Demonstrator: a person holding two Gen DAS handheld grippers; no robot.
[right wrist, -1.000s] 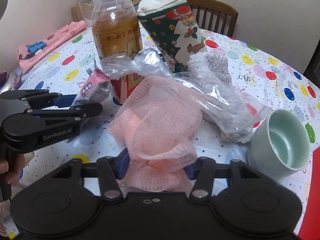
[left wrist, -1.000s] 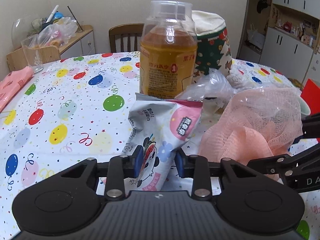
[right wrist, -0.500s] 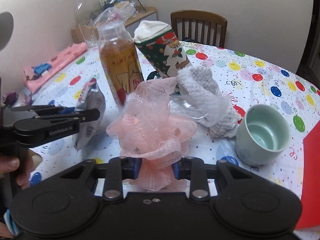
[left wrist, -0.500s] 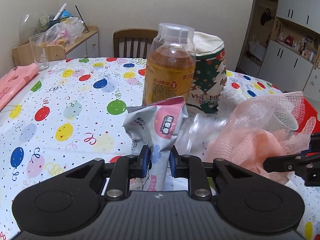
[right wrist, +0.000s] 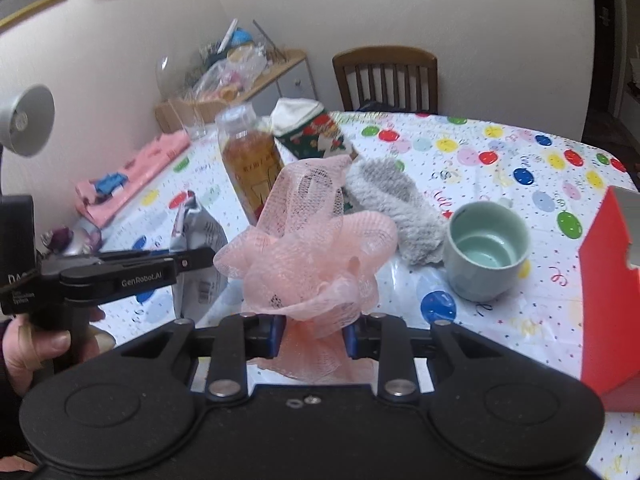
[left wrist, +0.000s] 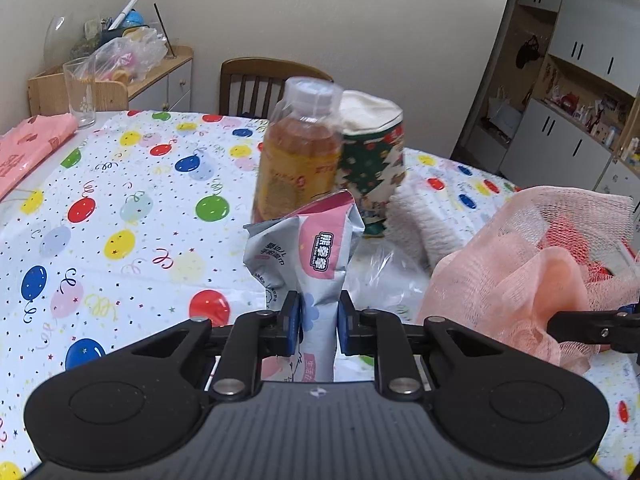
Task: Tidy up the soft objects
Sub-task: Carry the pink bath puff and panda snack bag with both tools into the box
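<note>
Left tool (left wrist: 318, 322): jaws just closed in, pads now pinching lower part of grey-pink snack pouch (left wrist: 316, 248); pouch stands upright above them, off surface (left wrist: 120, 200). Right tool (right wrist: 314, 336): jaws likewise just narrowed, clamped on base of pink mesh puff (right wrist: 308, 240); puff bulges above pads, clear of surface. Pouch and puff side by side, near but apart. Behind them on surface: amber drink bottle (left wrist: 298, 156), Christmas-print sock (left wrist: 372, 160), grey fuzzy cloth (right wrist: 394, 208), green cup (right wrist: 486, 250).
</note>
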